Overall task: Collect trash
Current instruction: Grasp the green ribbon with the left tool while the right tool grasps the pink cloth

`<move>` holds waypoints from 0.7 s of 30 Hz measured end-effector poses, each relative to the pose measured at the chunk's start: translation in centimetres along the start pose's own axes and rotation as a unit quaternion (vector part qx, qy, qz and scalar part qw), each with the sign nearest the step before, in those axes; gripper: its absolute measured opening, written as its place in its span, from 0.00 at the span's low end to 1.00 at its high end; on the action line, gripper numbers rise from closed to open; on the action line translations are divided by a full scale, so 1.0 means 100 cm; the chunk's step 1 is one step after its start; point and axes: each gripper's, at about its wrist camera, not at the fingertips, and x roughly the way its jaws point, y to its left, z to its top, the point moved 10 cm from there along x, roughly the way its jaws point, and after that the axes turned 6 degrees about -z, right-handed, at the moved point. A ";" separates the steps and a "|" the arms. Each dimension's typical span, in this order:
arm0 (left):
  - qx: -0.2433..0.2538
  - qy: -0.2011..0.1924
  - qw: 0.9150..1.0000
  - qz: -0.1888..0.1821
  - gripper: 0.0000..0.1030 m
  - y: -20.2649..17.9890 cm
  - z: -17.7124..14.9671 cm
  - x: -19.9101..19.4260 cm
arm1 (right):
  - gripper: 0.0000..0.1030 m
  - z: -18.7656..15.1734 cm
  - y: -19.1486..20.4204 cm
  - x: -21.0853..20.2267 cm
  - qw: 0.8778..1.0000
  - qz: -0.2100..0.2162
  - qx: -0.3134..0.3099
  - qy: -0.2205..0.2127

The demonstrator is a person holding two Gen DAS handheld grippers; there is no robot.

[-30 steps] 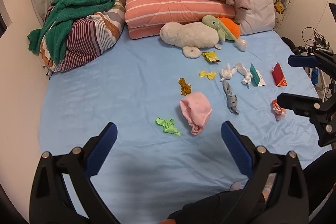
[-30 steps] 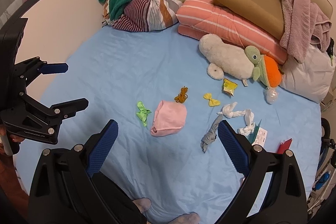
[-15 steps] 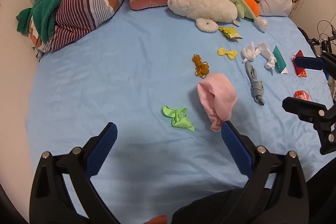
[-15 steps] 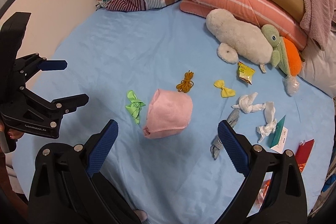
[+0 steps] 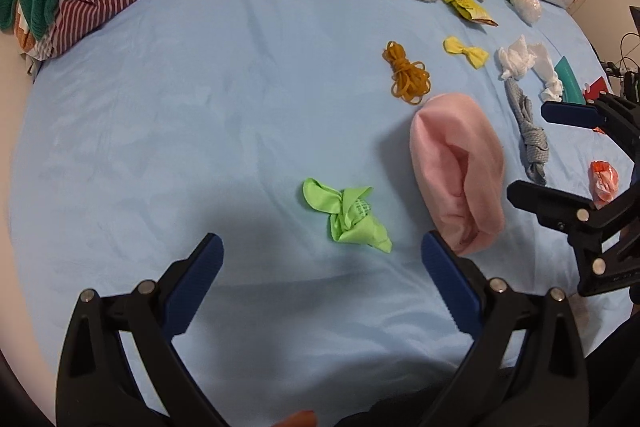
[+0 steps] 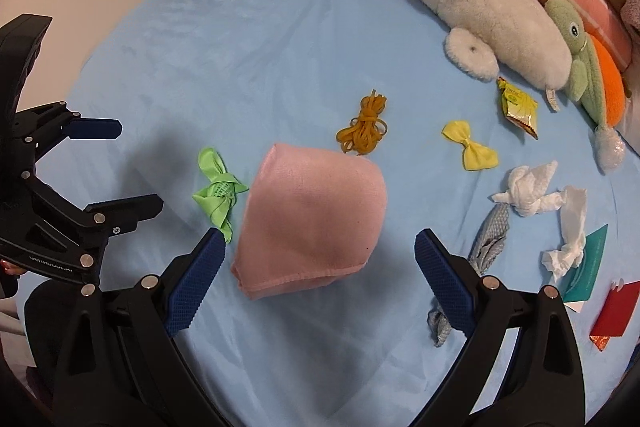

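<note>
Grippers (image 5: 322, 255) (image 6: 316, 253) wide apart; empty

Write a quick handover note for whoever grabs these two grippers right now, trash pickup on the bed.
Left gripper: open, empty, just short of the green wrapper.
Right gripper: open, empty, over the pink cloth.
Spread on the blue sheet: rubber bands, yellow bow, white tissues, snack packet.
Done: nothing picked up.
Left: all of it.
</note>
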 end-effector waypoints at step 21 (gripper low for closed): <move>0.055 0.067 0.993 -0.075 0.17 -0.024 -0.004 0.059 | 0.22 -0.003 0.013 0.035 0.996 0.046 -0.061 0.040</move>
